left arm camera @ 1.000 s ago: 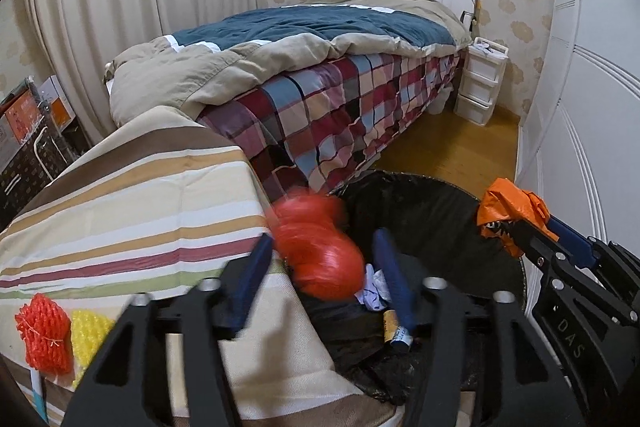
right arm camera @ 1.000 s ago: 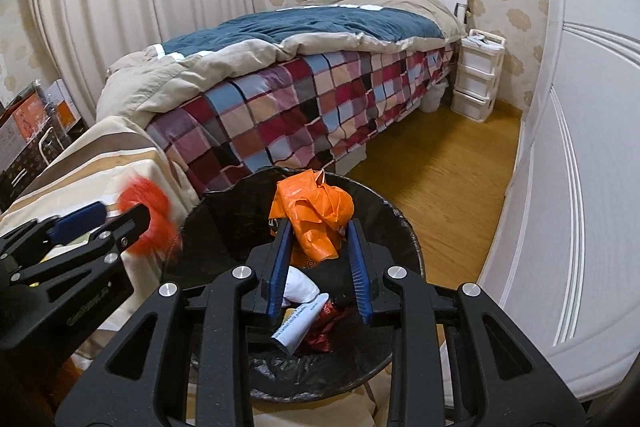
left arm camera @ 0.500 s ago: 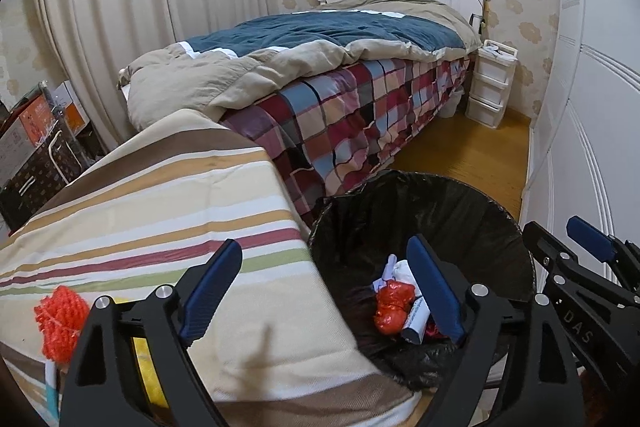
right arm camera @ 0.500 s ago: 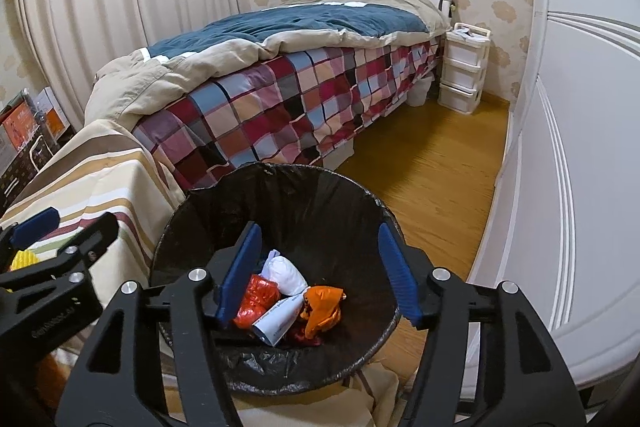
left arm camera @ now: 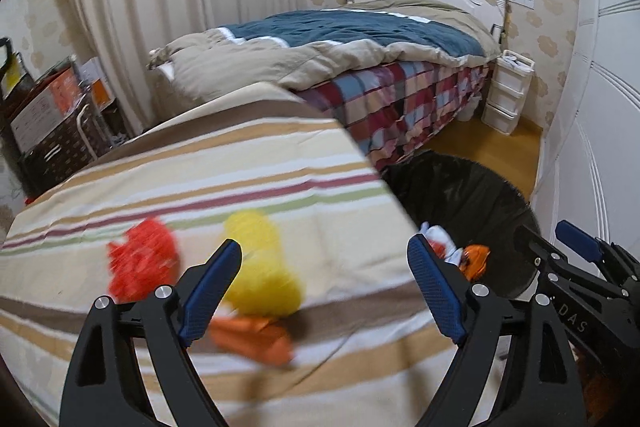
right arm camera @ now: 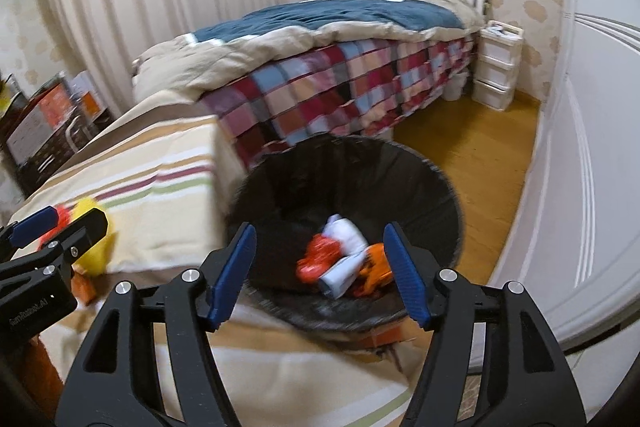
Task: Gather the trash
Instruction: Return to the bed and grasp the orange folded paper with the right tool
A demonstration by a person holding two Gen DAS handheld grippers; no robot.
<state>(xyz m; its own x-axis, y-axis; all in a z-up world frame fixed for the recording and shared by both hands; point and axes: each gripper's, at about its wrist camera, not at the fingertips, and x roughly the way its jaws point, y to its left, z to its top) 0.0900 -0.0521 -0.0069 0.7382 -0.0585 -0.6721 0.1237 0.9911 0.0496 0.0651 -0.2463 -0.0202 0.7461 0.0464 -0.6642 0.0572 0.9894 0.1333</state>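
Though blurred, yellow foam net, crumpled.

Left gripper gaping over striped cloth (yellow, red trash blurred).

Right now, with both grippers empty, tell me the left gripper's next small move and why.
Probably ease the open left gripper down around the yellow foam net on the striped cloth: it lies between the fingers, while the black-lined bin already holds other scraps.
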